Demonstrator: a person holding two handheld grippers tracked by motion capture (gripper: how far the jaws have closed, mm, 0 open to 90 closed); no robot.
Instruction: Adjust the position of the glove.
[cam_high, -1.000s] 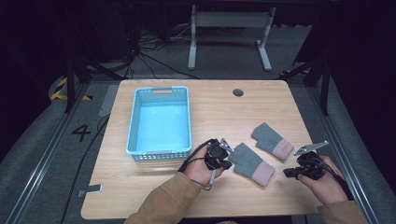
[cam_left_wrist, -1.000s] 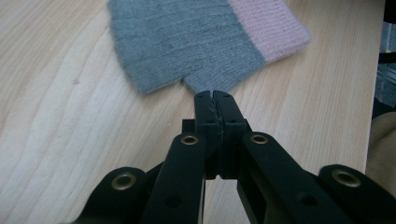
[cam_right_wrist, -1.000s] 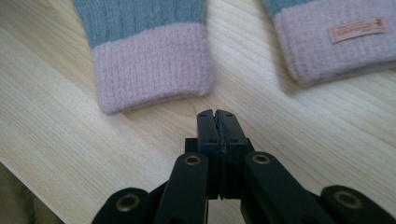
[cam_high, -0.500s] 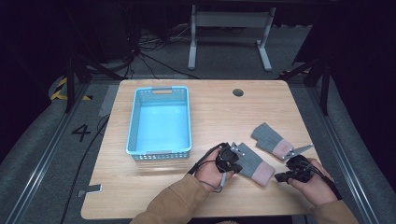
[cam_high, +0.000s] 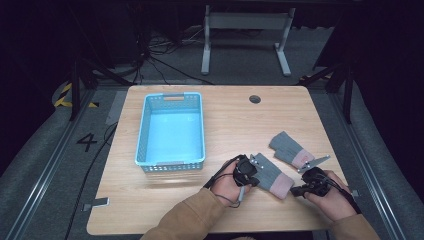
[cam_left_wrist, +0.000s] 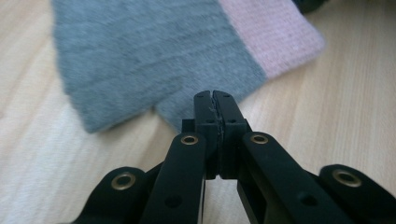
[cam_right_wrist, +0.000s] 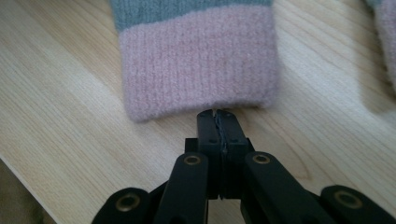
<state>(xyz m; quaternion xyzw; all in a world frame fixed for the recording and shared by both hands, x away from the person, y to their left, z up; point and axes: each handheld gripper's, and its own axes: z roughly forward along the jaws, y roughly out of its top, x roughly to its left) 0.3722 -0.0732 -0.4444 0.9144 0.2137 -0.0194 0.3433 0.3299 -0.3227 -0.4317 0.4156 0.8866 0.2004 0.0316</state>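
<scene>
**A:** What lies on the table (cam_high: 165, 200), and where are the tools?

**B:** It is a light wooden table seen from above. A person in tan sleeves holds a black two-jaw gripper in each hand, near the front edge. Between the two hands lies a grey mitten with a pink cuff (cam_high: 274, 175), flat on the wood and set at a slant. The left gripper (cam_high: 253, 176) is at the mitten's grey side, by the thumb. The right gripper (cam_high: 296, 190) is at the pink cuff end.

**A:** Are the claws holding anything?

**B:** In the left gripper view the jaws are pressed fully together, their tips resting over the edge of the grey thumb (cam_left_wrist: 177, 105); no wool shows between them. In the right gripper view the jaws are likewise closed tight, tips just at the cuff's hem (cam_right_wrist: 201, 70), gripping nothing.

**A:** Why one tool at each end?

**B:** It looks like a setup for handling the mitten by both ends, so the soft knit can be lifted or straightened without bunching. The jaws would have to open first.

**A:** How many of each thing?

**B:** Two mittens: the near one, and a second mitten (cam_high: 291, 149) just beyond it, the pair apart. One light blue basket (cam_high: 143, 131), empty, stands left of the mittens, a likely place for them to go. Two grippers, two hands.
</scene>
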